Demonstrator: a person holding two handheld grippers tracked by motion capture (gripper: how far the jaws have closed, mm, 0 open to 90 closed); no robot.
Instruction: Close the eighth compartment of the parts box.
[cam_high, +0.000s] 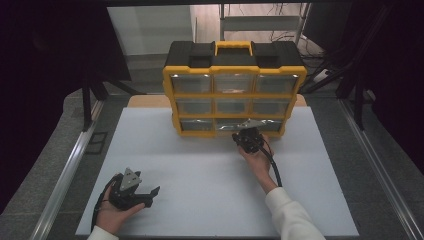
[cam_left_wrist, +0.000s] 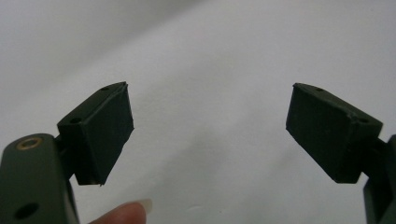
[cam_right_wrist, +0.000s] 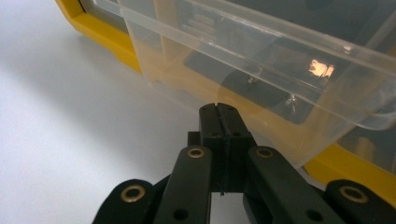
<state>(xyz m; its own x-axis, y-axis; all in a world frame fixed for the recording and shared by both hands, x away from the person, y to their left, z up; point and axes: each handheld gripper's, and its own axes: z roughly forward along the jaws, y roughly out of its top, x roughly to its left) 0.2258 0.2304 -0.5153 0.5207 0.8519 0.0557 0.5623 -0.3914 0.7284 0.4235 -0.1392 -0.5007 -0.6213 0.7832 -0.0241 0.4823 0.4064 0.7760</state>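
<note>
- The right gripper (cam_right_wrist: 218, 111), jaws pressed together, met the clear drawer (cam_right_wrist: 261, 60) of the organizer (cam_high: 234, 90); pulling it out seemingly came next.
- The left gripper (cam_left_wrist: 210, 135) rested spread on the table (cam_high: 200, 170).

Place: a lab-style recording bench
Surface: a plain white board (cam_high: 210, 200) laid on a wooden table (cam_high: 145, 101)
Frame: metal rails (cam_high: 67, 167) along both sides
Surroundings: black curtains (cam_high: 45, 60), loose cables (cam_high: 285, 35) and shelving (cam_high: 260, 22) behind
</note>
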